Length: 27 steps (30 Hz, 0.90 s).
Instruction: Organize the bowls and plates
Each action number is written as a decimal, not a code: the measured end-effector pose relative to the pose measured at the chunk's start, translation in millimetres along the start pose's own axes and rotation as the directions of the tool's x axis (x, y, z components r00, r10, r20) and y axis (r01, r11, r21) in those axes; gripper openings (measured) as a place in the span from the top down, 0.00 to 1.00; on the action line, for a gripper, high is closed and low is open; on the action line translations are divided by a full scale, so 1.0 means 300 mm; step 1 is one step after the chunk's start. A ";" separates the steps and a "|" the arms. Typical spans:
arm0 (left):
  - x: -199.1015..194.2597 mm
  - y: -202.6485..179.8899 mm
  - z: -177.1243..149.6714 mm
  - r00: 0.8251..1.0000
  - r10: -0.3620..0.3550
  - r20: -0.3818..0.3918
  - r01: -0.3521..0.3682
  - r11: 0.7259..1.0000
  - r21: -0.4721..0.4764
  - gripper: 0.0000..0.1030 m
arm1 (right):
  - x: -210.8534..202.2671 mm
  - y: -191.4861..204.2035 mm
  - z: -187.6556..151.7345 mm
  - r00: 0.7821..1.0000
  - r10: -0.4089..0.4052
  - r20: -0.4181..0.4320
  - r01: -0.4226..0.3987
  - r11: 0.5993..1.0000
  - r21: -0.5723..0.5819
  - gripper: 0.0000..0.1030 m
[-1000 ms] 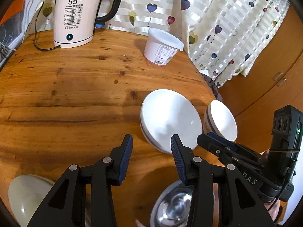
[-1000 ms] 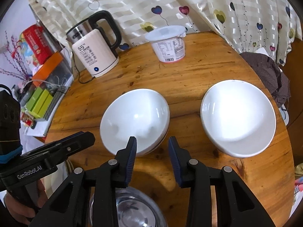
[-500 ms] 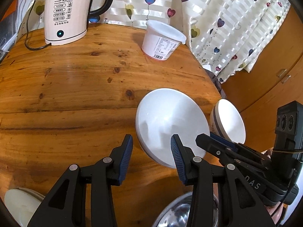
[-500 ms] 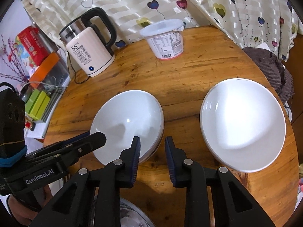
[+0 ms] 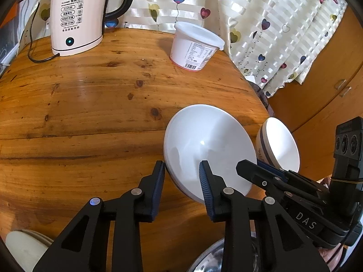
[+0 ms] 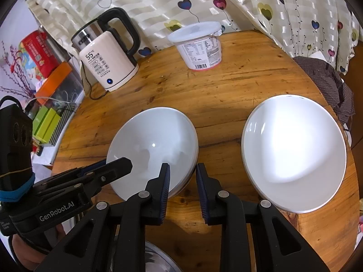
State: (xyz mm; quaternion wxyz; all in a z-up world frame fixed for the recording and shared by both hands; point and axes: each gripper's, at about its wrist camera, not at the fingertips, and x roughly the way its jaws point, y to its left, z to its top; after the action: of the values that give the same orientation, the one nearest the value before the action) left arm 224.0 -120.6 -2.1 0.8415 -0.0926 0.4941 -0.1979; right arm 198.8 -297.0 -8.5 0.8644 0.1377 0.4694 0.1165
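A white bowl (image 5: 208, 145) (image 6: 154, 140) sits on the round wooden table (image 5: 90, 104), apparently stacked in another. My left gripper (image 5: 181, 174) straddles its near left rim. Its jaws are closing; one pad touches the outside and the other hangs over the inside. My right gripper (image 6: 181, 174) (image 5: 251, 170) holds the opposite rim, one pad inside and one outside, narrowly set. A second white bowl (image 6: 295, 154) (image 5: 279, 145) with a striped outside stands to the right near the table edge. A steel bowl (image 5: 211, 258) (image 6: 154, 258) lies just under both grippers.
A white electric kettle (image 5: 74, 18) (image 6: 106, 61) with its cord and a lidded plastic tub (image 5: 195, 45) (image 6: 199, 47) stand at the back by the curtain. A cream dish (image 5: 22, 249) lies at the near left. A checked cloth (image 6: 329, 83) hangs off the right edge.
My left gripper has come forward and down to the white bowl's rim and its jaws have narrowed. The right jaws have also narrowed around the bowl's other side.
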 end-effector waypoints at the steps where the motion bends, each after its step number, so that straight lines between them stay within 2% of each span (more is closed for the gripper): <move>1: 0.000 0.000 0.000 1.000 -0.001 0.000 0.001 1.000 0.000 0.68 | -0.001 0.000 0.000 1.000 0.000 0.000 0.000 1.000 0.001 0.78; 11: -0.035 -0.008 -0.001 1.000 -0.009 0.015 0.009 1.000 0.003 0.68 | -0.032 0.014 0.005 1.000 0.000 0.017 0.000 1.000 -0.014 0.78; 27: -0.166 -0.054 -0.066 0.998 -0.018 0.056 0.017 1.000 0.022 0.68 | -0.176 0.072 -0.046 0.998 -0.007 0.057 0.009 0.999 -0.040 0.78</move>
State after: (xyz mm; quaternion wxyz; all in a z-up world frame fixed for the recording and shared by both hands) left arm 181.3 -113.3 33.3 0.8542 -0.0932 0.4674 -0.2078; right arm 157.4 -292.3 32.8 0.8805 0.1218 0.4425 0.1186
